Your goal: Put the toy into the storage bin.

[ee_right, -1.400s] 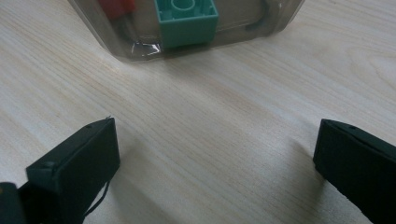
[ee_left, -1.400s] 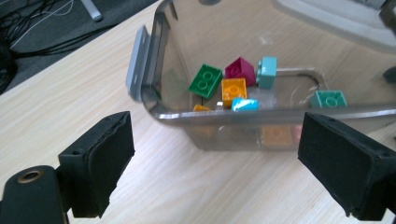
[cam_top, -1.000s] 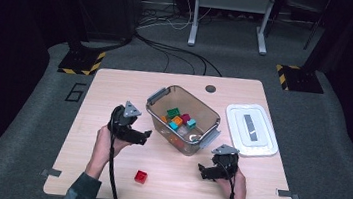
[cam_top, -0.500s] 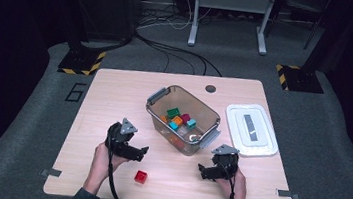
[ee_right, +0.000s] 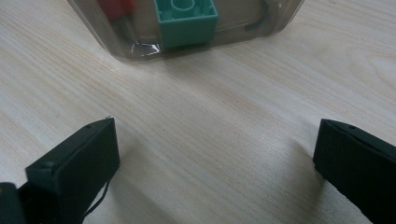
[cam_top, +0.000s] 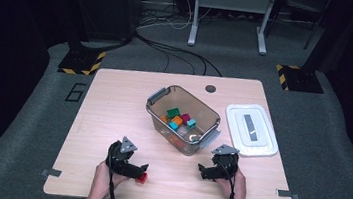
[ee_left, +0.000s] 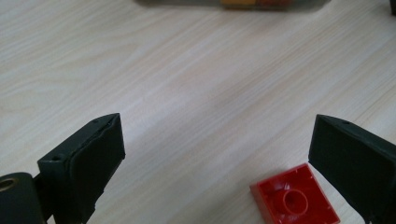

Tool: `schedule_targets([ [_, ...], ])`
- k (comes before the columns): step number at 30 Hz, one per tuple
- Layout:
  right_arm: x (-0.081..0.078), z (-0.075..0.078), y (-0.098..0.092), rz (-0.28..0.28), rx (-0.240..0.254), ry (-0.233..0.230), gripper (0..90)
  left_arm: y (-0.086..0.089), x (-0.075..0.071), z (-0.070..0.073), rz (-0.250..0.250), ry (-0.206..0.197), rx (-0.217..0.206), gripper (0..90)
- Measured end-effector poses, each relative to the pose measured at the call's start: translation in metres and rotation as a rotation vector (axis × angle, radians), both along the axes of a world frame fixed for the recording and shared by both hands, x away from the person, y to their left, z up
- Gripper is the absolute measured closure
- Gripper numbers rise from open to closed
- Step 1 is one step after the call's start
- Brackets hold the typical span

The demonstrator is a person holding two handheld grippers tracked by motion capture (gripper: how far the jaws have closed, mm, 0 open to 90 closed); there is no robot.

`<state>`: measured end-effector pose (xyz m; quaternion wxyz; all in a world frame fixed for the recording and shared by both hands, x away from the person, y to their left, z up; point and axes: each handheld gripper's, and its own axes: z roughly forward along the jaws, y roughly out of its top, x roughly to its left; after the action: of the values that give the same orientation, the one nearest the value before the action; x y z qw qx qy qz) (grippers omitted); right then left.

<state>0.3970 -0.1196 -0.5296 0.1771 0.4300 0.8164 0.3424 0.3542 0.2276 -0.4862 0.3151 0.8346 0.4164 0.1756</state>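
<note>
One red brick (ee_left: 295,202) lies hollow side up on the table (cam_top: 113,102), in front of the clear bin (cam_top: 183,119) and just inside one jaw of the left gripper (cam_top: 140,172), whose jaws are spread wide around nothing. It looks light, stiff and smooth, best pinched across two flat side walls. The right gripper (cam_top: 202,171), also released and empty, rests near the bin, which holds about six more bricks.

Both hands low near the table edge, left gripper (cam_top: 140,171) and right gripper (cam_top: 203,171) spread wide.
</note>
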Motion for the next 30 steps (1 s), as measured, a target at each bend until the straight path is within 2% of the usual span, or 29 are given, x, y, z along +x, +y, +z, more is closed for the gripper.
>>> schedule_targets([
  [6, 0.0, 0.0, 0.0, 0.002, -0.001, 0.0, 0.0, -0.002, -0.008, -0.007, -0.014, 0.012, 0.007, 4.5],
  [12, 0.0, 0.0, 0.0, 0.002, -0.001, 0.0, 0.0, -0.008, -0.015, -0.014, -0.027, 0.04, 0.011, 5.8],
  [15, 0.0, 0.0, 0.0, 0.0, 0.0, 0.0, 0.0, -0.011, -0.019, -0.018, -0.041, 0.044, 0.032, 8.0],
  [19, 0.0, 0.0, 0.0, 0.0, 0.0, 0.0, 0.0, -0.013, -0.024, -0.021, -0.052, 0.063, 0.034, 20.3],
  [23, 0.0, 0.0, 0.0, -0.001, 0.0, 0.0, 0.0, -0.012, -0.024, -0.02, -0.052, 0.066, 0.04, 40.6],
  [25, 0.0, 0.0, 0.0, 0.003, -0.001, 0.0, 0.0, -0.011, -0.023, -0.021, -0.047, 0.073, 0.032, 47.9],
  [26, 0.0, 0.0, 0.0, -0.001, 0.0, 0.0, 0.0, -0.011, -0.022, -0.022, -0.05, 0.068, 0.042, 50.6],
  [30, 0.0, 0.0, 0.0, -0.001, 0.0, 0.0, 0.0, -0.01, -0.016, -0.022, -0.041, 0.067, 0.035, 53.9],
])
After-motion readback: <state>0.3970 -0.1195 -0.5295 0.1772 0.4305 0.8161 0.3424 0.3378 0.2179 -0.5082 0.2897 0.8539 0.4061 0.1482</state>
